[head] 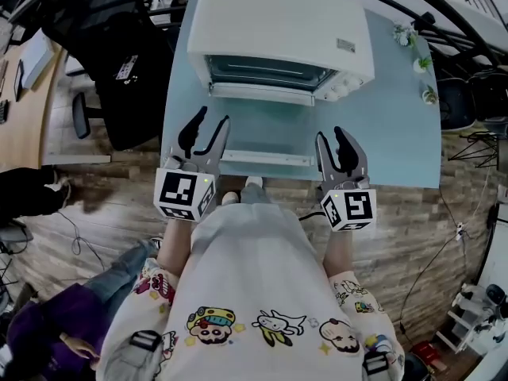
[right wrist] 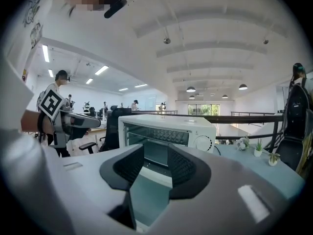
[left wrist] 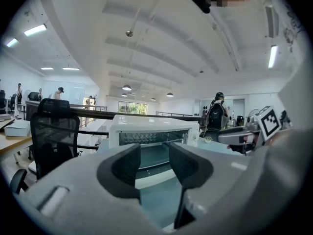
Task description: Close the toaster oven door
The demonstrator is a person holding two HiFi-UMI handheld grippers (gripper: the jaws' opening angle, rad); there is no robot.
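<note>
Workroom with plank floor; a blue table (head: 397,125) carries the white oven (head: 278,22).

Left gripper (head: 213,119): jaws parted, nothing between them. Right gripper (head: 330,133): jaws wide, likewise empty. Both hang at the front of the oven, 1 at each side of the door (head: 266,129).

The door lies fully down, flat out from the oven's mouth, with its handle (head: 266,159) on the edge farthest from the oven.

Judgement: get a jaw under the handle near its middle, lift in an arc about the hinge, and press until the door seats. 1 gripper should do; keep the other off the oven's front.

Left of the oven stands a black chair (head: 111,62). Right of it are 3 small plants (head: 421,63), clear of the door's swing. Nothing seen blocks the mouth.
</note>
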